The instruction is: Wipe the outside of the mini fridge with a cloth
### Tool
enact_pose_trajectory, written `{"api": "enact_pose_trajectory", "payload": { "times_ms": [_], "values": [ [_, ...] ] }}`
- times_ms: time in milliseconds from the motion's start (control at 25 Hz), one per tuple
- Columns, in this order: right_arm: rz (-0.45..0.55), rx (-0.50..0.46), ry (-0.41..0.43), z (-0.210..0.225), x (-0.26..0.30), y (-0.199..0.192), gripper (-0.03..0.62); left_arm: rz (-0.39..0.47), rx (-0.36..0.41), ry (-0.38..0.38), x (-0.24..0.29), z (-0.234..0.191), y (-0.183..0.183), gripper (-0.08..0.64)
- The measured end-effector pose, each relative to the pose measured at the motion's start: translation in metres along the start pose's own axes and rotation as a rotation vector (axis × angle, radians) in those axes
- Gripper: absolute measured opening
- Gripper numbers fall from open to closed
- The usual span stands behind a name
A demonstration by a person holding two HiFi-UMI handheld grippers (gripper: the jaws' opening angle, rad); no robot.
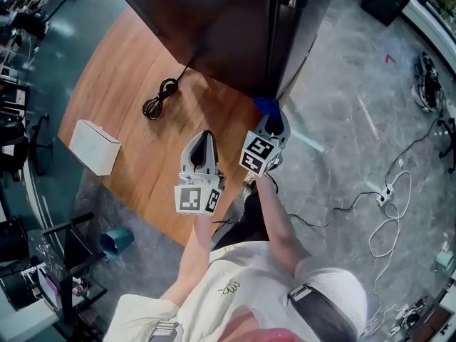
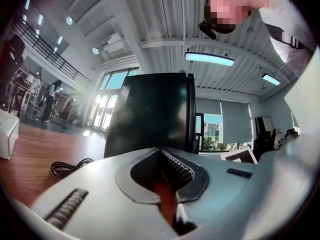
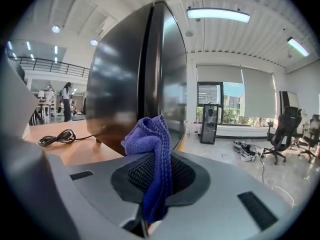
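Both jaw pairs closed: right gripper (image 1: 271, 115) pinches blue cloth (image 3: 152, 144) beside mini fridge (image 3: 125, 74); left gripper (image 1: 206, 138) pressed together, empty.

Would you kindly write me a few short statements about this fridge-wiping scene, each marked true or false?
1. The right tongs are clamped on a blue cloth. True.
2. The left tongs hold a second cloth. False: nothing is between them; only the wood shows through the gap.
3. A coiled black cable lies on the wooden table. True.
4. The white box sits on top of the mini fridge. False: it lies on the table, apart from the fridge.
5. The mini fridge is white. False: its outside is dark and glossy.
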State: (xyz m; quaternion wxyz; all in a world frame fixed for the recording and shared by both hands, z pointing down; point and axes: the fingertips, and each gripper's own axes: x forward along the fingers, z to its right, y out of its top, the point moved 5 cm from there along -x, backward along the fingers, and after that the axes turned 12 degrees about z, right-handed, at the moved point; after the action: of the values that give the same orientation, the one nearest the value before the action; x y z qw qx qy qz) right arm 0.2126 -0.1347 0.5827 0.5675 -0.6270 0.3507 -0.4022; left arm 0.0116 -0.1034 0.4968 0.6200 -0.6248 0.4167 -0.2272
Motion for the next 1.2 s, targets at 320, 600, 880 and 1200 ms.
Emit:
{"api": "enact_pose_trajectory", "payload": {
  "times_ms": [320,600,880,1200],
  "values": [
    [0.02,0.008,-0.013,0.029,-0.012,0.008,0.061,0.037,0.008,-0.003,-0.004,0.017,0.016,0.005],
    [0.195,0.095,0.156,0.041,-0.064,0.119,0.061,0.138,0.008,0.021,0.013,0.044,0.094,0.005],
    [0.287,0.123,0.498,0.074,-0.104,0.234,0.061,0.158,0.007,0.064,0.019,0.092,0.17,0.005],
    [0.281,0.126,0.74,0.147,-0.173,0.224,0.061,0.14,0.069,0.193,-0.038,0.164,0.151,0.005]
  ]
}}
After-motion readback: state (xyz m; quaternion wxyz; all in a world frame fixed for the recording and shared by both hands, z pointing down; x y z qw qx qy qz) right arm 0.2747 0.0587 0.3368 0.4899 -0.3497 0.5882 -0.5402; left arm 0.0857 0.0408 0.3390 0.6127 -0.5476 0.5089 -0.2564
